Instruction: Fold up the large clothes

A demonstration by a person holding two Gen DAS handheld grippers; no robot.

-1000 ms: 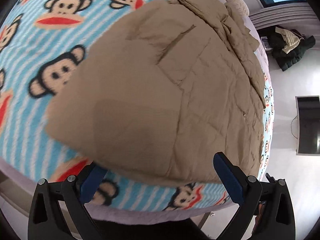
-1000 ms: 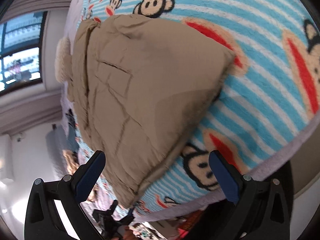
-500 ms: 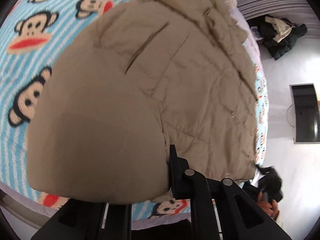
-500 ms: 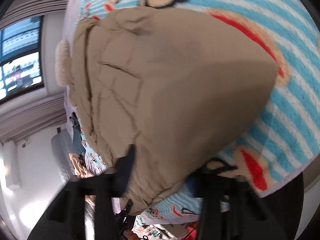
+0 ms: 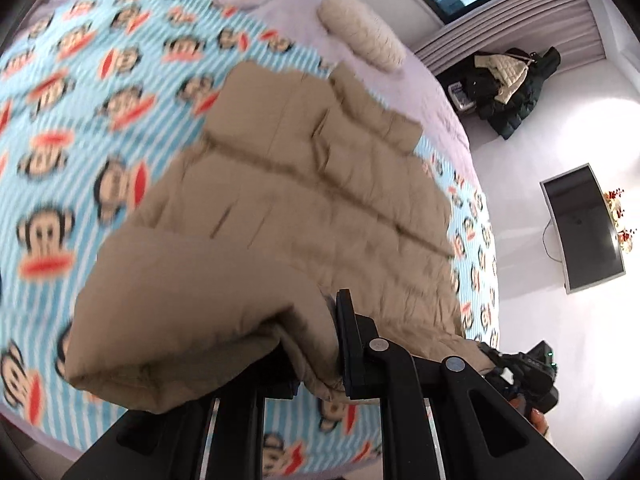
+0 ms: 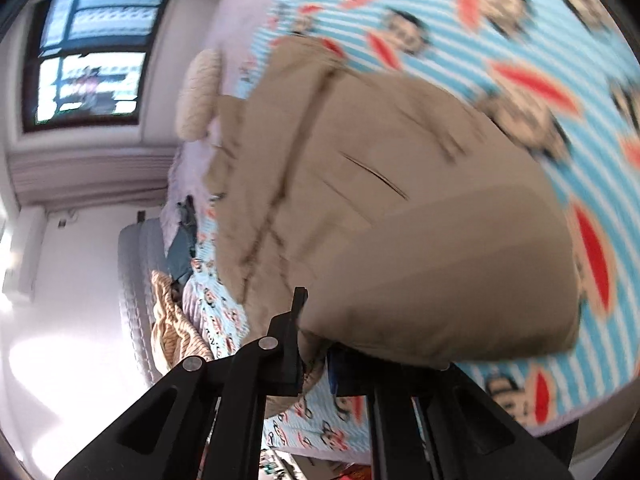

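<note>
A tan quilted puffer jacket [image 5: 304,216] lies on a bed with a blue-striped monkey-print blanket [image 5: 80,152]. My left gripper [image 5: 316,360] is shut on the jacket's near hem, which bulges up over the fingers. In the right wrist view the same jacket [image 6: 380,208] fills the middle, and my right gripper [image 6: 316,352] is shut on its near hem too. Both hold the hem lifted off the blanket [image 6: 520,40]. The fingertips are hidden in the fabric.
A cream knitted pillow [image 5: 364,36] lies past the jacket's collar. Dark coats [image 5: 508,76] are piled on the floor by the window, and a monitor [image 5: 580,232] stands on the right. A striped garment [image 6: 172,320] lies beside the bed.
Both grippers were open in front of the hem a second ago. They closed on it and have now lifted it, so the jacket's lower part rises toward the collar.
</note>
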